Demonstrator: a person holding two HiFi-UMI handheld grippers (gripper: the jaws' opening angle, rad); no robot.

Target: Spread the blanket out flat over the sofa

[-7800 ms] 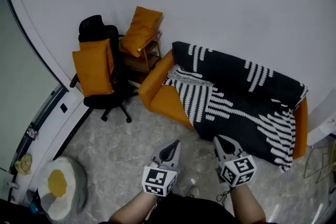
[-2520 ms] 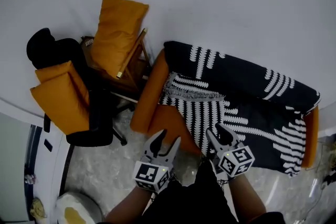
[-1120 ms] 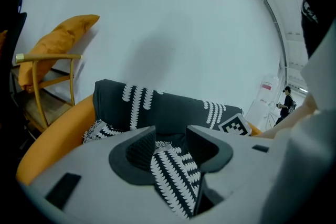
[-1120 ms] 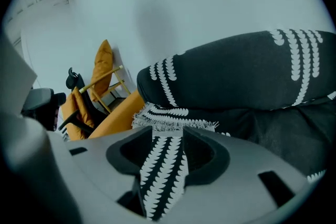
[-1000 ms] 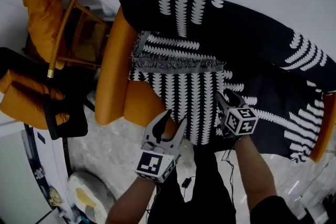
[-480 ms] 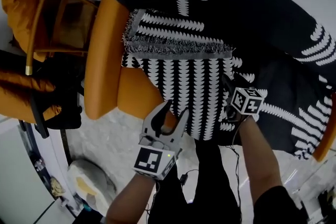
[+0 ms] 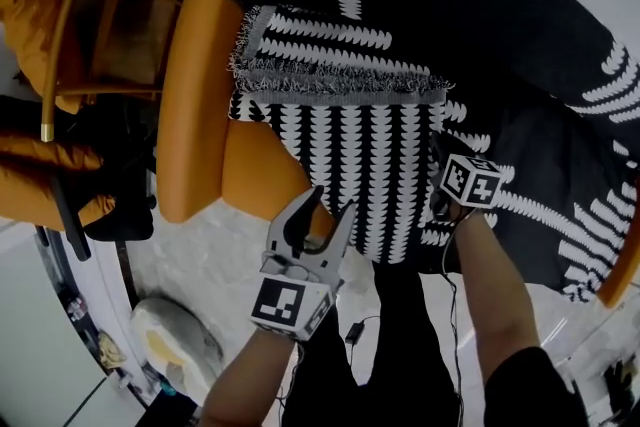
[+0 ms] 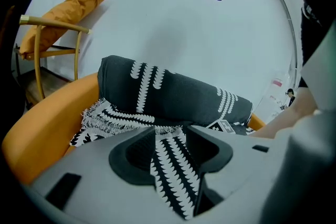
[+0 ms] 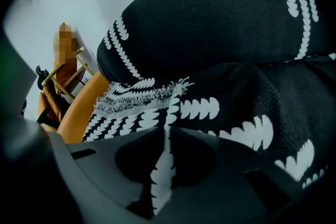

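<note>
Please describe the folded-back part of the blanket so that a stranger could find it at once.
Start at the orange sofa, draped in a black blanket with white leaf stripes. Beside its bare armrest lies the folded-back flap. Only it shows dense white stripes and a grey fringed edge.

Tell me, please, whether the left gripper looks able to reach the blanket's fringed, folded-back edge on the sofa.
Probably yes. The left gripper is open at the front of the sofa, and only flat blanket lies between it and the fringed edge; nothing stands in the way.
</note>
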